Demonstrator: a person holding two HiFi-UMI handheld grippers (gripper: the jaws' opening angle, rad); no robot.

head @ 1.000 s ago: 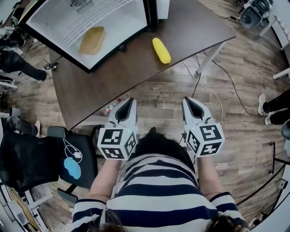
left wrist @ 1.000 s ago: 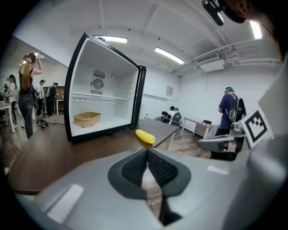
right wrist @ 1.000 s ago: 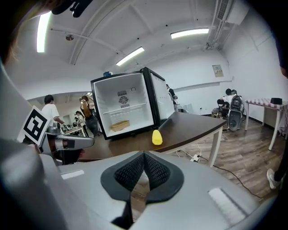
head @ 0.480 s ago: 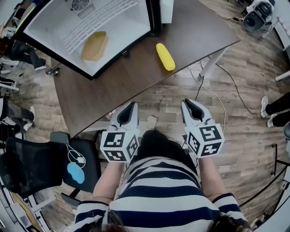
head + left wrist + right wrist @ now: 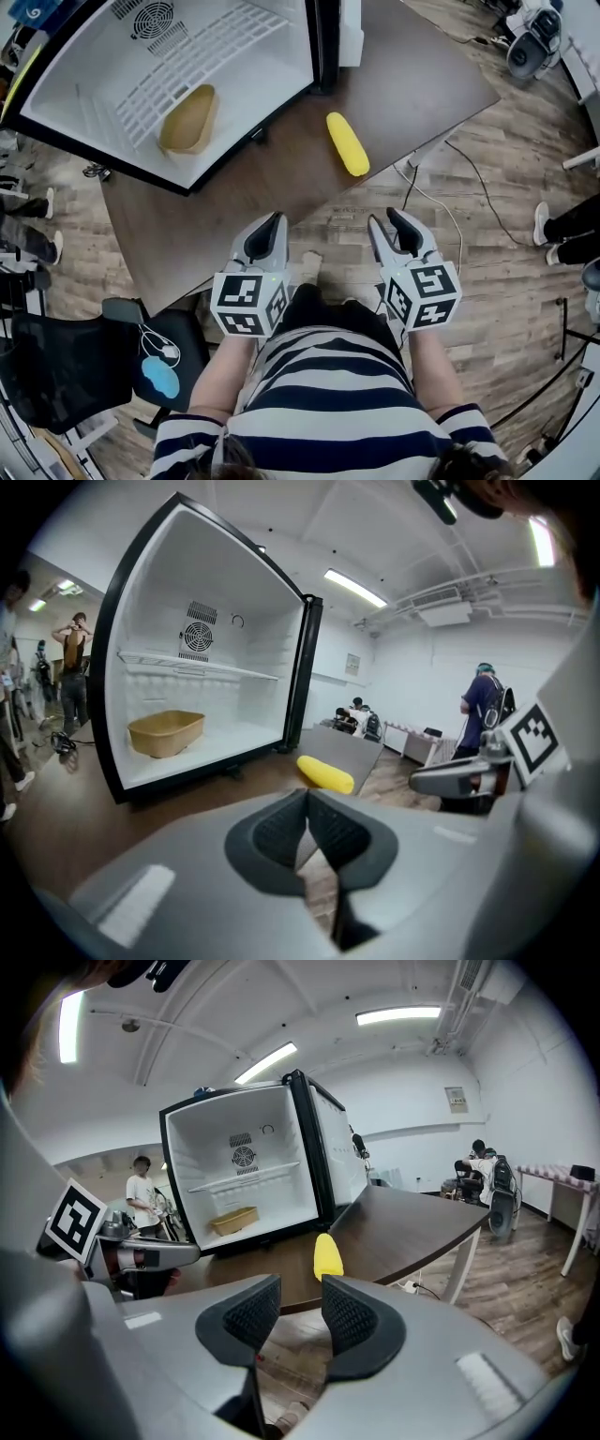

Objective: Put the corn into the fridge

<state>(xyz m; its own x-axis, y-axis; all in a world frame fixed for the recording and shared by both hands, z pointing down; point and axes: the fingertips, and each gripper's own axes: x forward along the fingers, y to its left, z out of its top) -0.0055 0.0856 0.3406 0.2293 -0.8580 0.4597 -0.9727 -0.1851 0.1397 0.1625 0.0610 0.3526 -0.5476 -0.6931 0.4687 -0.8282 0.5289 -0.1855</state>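
Dark desk [image 5: 206,225] in the head view carries the corn [image 5: 348,143] near the open fridge [image 5: 89,98], the left gripper view shows the left tool [image 5: 307,795] clenched and empty, and the right gripper view shows the right tool [image 5: 300,1288] just opening, with nothing between its jaws.

The floor [image 5: 506,216] is grey-brown wood plank, with thin cables [image 5: 478,178] trailing across it beside the dark brown counter [image 5: 422,75], which stands on white legs. A black mesh office chair [image 5: 56,370] sits near the counter's edge. The walls [image 5: 534,1119] and ceiling are white, and long tube lights [image 5: 397,1016] glow overhead.
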